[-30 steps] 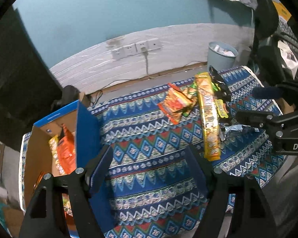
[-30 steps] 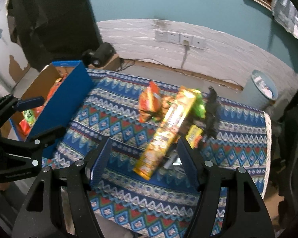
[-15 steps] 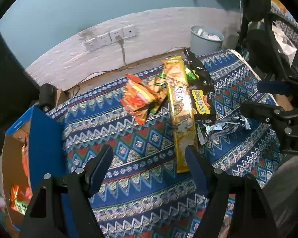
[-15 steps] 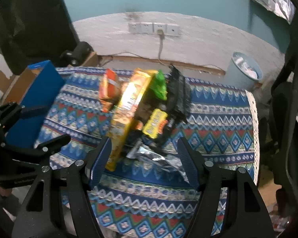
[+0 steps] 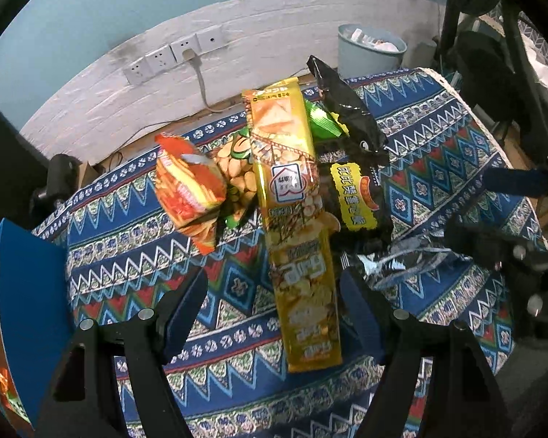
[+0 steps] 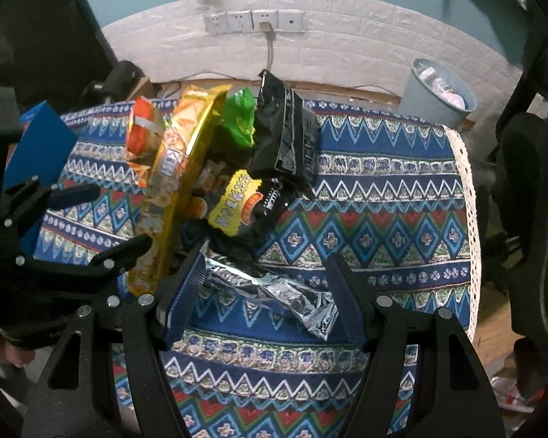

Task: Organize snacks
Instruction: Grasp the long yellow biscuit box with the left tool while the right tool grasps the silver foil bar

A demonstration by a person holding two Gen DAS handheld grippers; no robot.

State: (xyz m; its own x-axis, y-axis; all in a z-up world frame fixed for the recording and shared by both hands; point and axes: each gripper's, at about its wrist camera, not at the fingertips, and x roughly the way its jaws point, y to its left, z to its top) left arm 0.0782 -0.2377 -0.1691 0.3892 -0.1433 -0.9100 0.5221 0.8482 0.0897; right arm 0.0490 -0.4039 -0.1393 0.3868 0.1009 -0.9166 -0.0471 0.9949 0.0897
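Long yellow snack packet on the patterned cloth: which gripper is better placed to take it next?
Left, probably. The long yellow snack packet runs lengthwise between the open left gripper fingers, while the open right gripper frames the crumpled silver wrapper instead.

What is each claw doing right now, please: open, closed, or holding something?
Left claw: open, empty, above the long yellow snack pack.
Right claw: open, empty, above the silver wrapper.

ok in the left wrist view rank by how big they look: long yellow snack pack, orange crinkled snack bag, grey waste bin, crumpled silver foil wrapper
1. Long yellow snack pack
2. Orange crinkled snack bag
3. Grey waste bin and crumpled silver foil wrapper look alike; the bin stands farther off, so unsure.
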